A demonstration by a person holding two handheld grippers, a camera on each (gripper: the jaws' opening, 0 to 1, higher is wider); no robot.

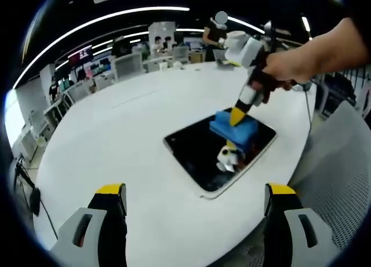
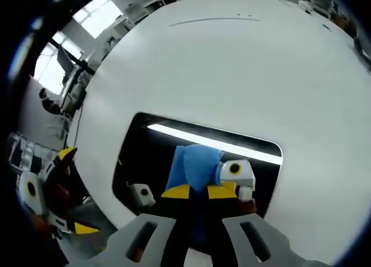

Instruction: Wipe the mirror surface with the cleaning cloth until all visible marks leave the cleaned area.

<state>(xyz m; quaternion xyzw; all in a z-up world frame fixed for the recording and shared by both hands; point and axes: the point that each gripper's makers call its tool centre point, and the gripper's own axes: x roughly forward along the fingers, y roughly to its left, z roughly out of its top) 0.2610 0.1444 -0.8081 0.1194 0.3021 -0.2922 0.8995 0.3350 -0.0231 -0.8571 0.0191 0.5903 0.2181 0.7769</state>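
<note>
Right gripper view: cloth [image 2: 196,165] between jaws.

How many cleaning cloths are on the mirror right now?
1. A single blue cleaning cloth lies on the far part of the dark rectangular mirror, pinched between the yellow-tipped fingers of the right gripper. None appears elsewhere on the round white table.

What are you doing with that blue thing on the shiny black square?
A person is cleaning a dark rectangular mirror that lies flat on a round white table. The right tongs are shut on a folded blue cleaning cloth and press it down onto the far part of the glass. The left tongs hang open above the table's near edge, holding nothing. The ceiling lights reflect in the mirror, so I cannot tell whether any marks are left.
</note>
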